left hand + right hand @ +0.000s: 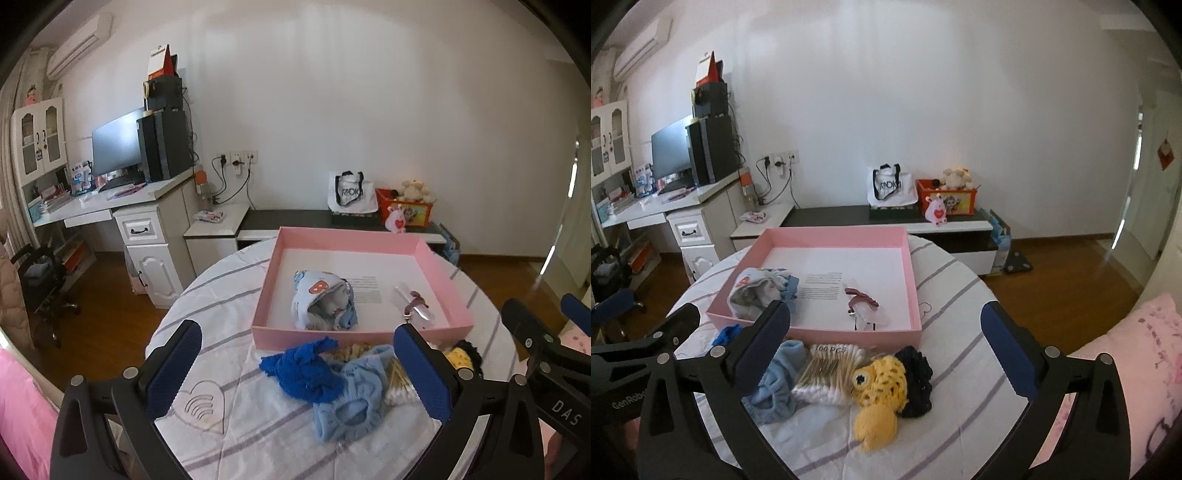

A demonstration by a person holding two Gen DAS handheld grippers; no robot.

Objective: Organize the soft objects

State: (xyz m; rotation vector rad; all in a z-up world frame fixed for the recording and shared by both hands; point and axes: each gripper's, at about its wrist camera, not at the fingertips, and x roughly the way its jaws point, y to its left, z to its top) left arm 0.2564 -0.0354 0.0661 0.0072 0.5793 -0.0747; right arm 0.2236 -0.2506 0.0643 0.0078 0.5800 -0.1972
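A pink shallow box (360,336) (916,295) stands on a round table with a striped cloth (221,295). In it lie a bundle of pale blue and grey cloth (323,301) (761,291) and a dark red hair tie on a clear packet (415,301) (862,299). In front of the box lie a dark blue knit piece (306,373), a light blue knit piece (351,398) (777,384), a pack of cotton swabs (827,373), a yellow crochet toy (877,398) and a black scrunchie (916,380). My left gripper (299,373) is open above the blue pieces. My right gripper (886,354) is open above the yellow toy.
A desk with a monitor (116,144) and a computer tower stands at the left wall. A low black bench (288,216) behind the table holds a white bag (349,194) and an orange toy box (406,208). A pink bed (1126,369) lies at the right.
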